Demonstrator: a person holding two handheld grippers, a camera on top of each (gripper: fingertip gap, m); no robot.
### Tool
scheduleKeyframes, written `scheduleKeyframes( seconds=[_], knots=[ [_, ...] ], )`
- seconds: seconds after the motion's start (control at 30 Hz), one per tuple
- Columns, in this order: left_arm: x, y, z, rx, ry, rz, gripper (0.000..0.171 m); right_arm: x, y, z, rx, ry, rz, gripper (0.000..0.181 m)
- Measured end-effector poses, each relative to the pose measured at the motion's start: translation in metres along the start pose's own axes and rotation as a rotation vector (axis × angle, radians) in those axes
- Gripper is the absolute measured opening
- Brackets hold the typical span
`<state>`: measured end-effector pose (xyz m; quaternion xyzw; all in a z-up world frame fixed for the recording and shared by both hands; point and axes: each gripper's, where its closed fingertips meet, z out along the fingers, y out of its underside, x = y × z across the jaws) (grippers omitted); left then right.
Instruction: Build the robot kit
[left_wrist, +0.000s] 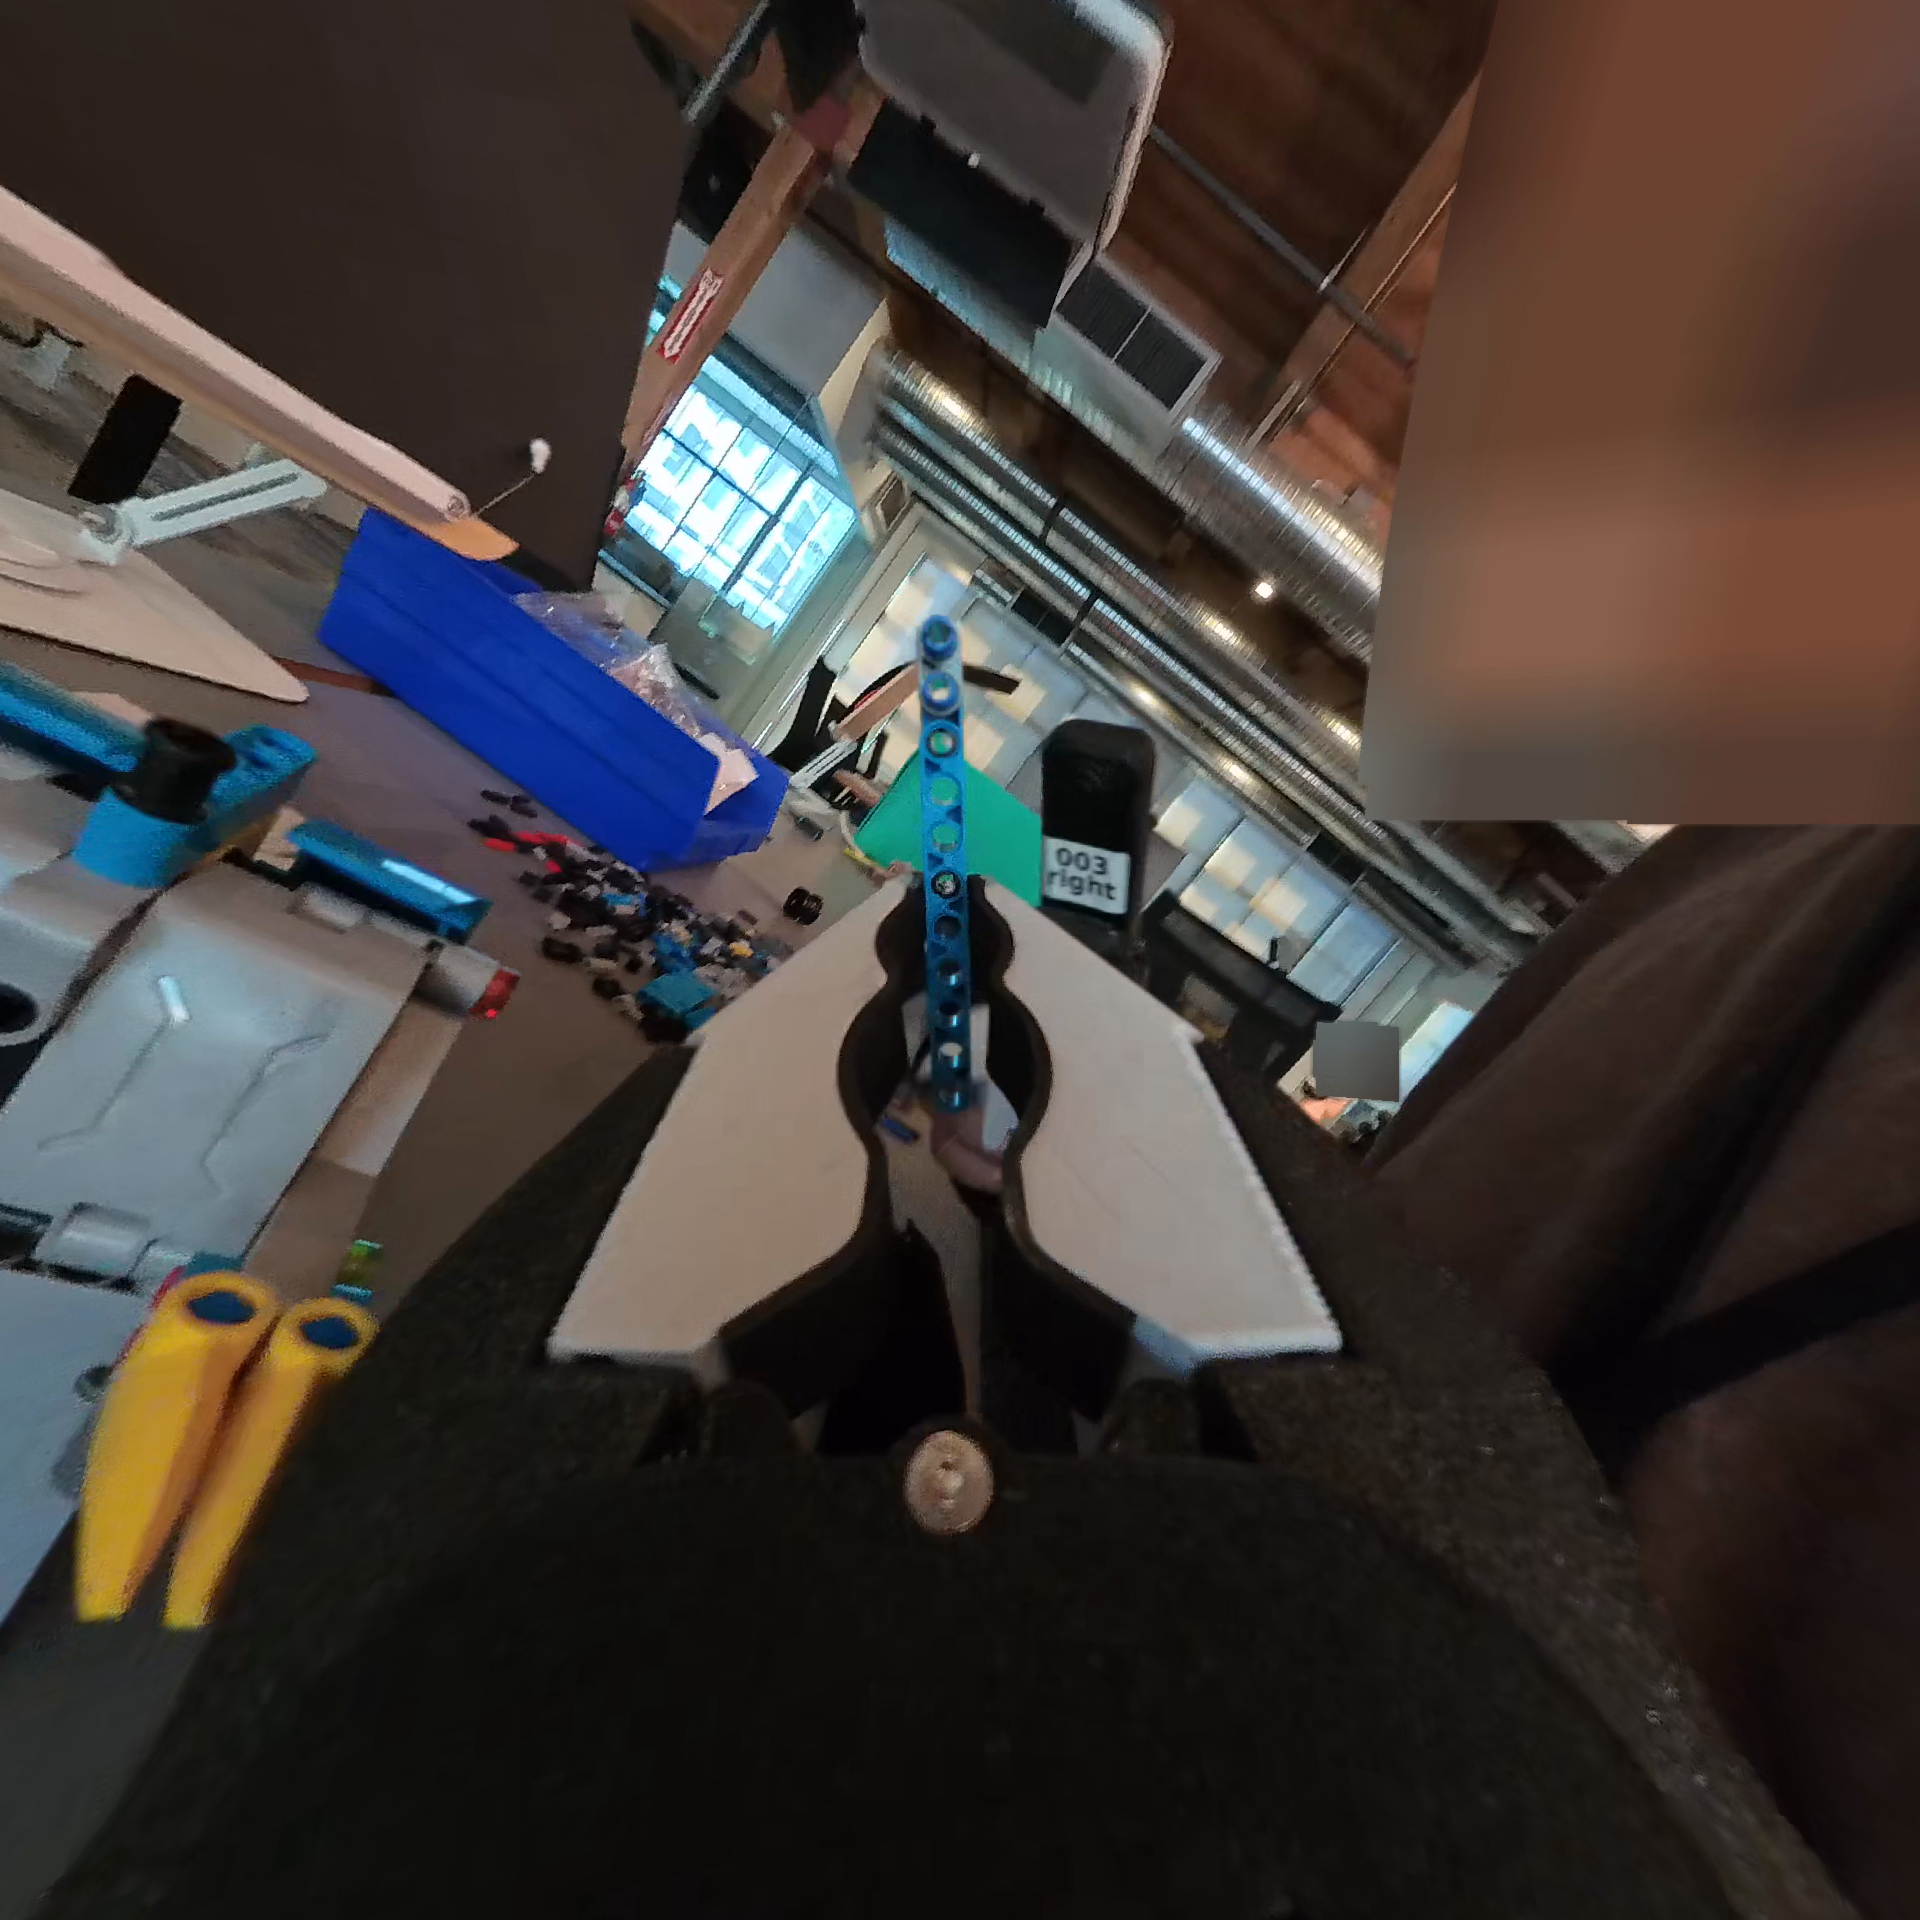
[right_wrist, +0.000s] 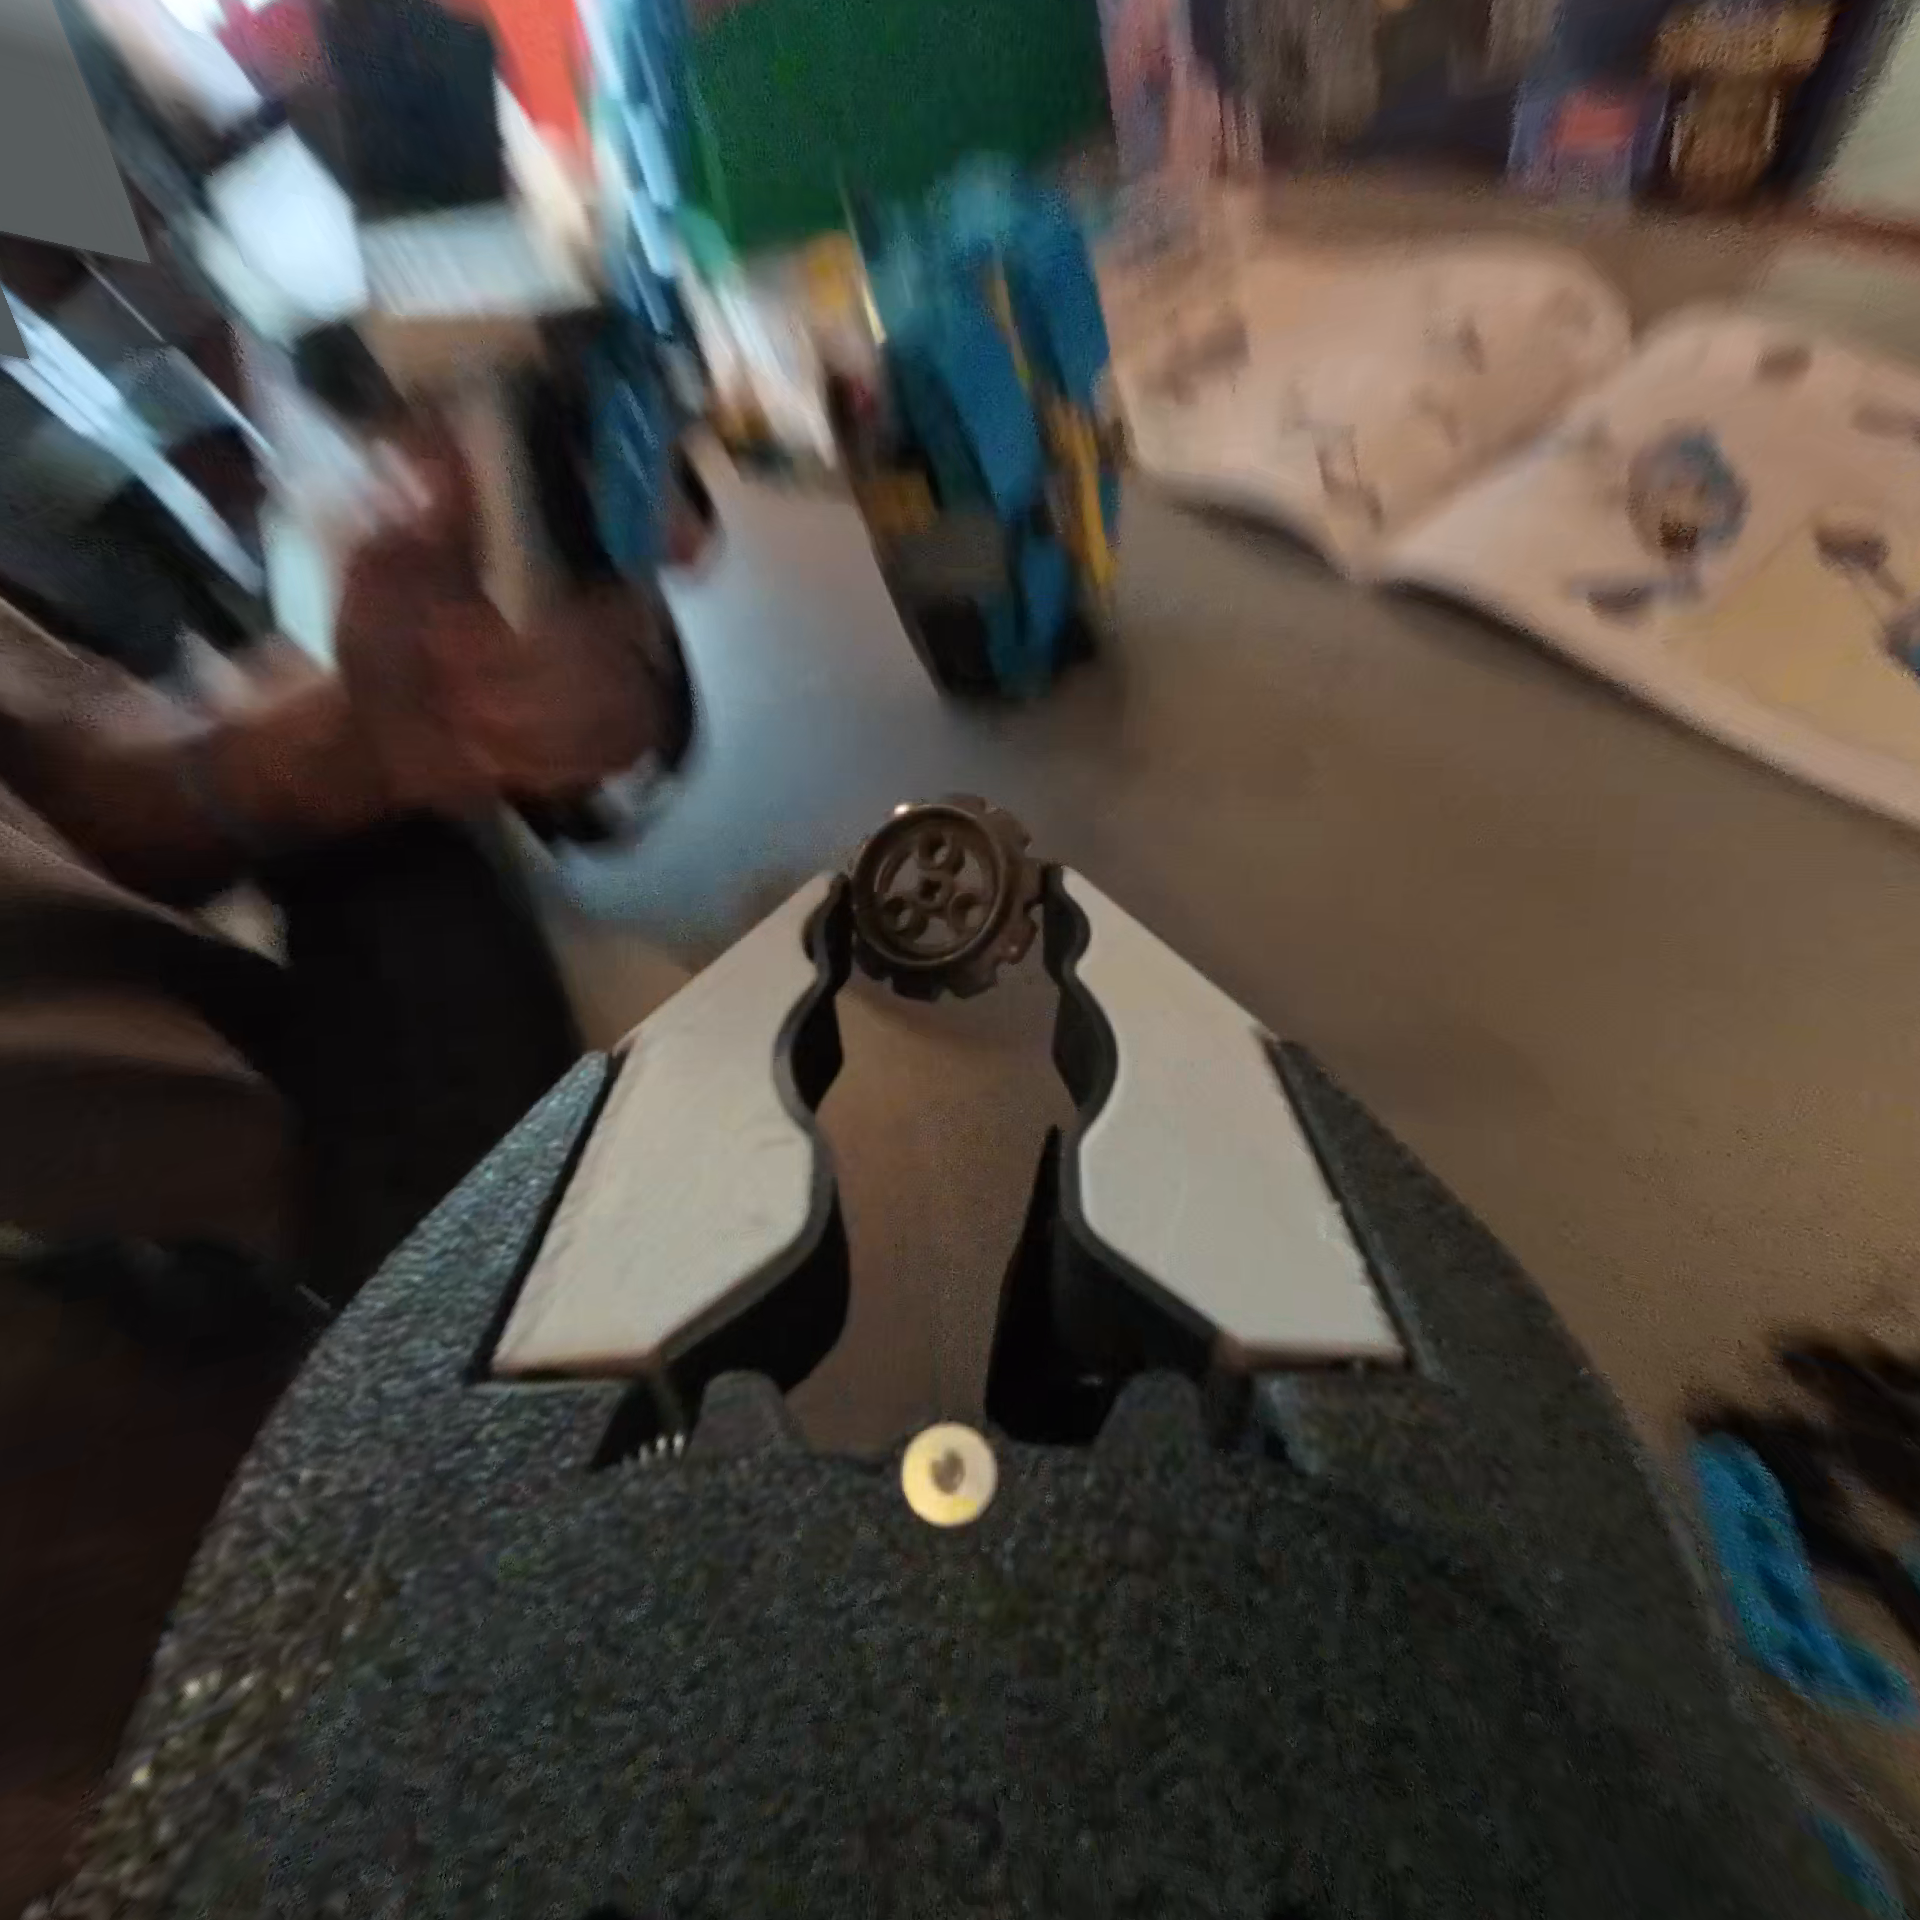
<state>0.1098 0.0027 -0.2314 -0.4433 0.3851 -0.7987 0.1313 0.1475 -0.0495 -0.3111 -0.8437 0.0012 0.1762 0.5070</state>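
Observation:
My left gripper (left_wrist: 943, 891) is shut on a long blue beam with holes (left_wrist: 943, 790). The beam stands up past the fingertips and is lifted off the table, tilted toward the room's ceiling. Behind it shows the other gripper (left_wrist: 1093, 821), black with a white label. My right gripper (right_wrist: 943, 883) is shut on a small dark gear wheel (right_wrist: 940, 902) held at its fingertips above the grey table (right_wrist: 1351, 831). Ahead of it stands a blurred blue and yellow brick model (right_wrist: 997, 468). A person's hand (right_wrist: 457, 665) shows blurred at the left.
A blue bin (left_wrist: 551, 707) with plastic bags sits on the table, with a pile of small loose bricks (left_wrist: 665, 935) before it. Two yellow cones (left_wrist: 208, 1444) lie at lower left. An open instruction booklet (right_wrist: 1558, 447) lies at the right. A green plate (left_wrist: 997, 821) stands behind the beam. There is about 11 cm between the tips of the two grippers.

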Motion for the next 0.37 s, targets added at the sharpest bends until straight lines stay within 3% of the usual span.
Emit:
scheduleKeyframes(
  seconds=[0.07, 0.17, 0.27, 0.37],
  knots=[
    [0.004, -0.005, -0.002, 0.033, 0.026, -0.013, 0.007, -0.016, -0.043, -0.006, 0.227, -0.149, 0.129, 0.036],
    [0.007, -0.009, -0.003, 0.051, 0.015, 0.033, 0.007, -0.03, -0.078, -0.012, 0.472, -0.418, 0.42, 0.035],
    [0.01, -0.009, -0.002, 0.046, -0.018, 0.111, 0.007, -0.03, -0.088, -0.01, 0.62, -0.686, 0.752, 0.035],
    [0.012, -0.008, -0.001, 0.045, -0.049, 0.181, 0.006, -0.034, -0.086, 0.003, 0.657, -0.801, 0.913, 0.035]
  ],
)
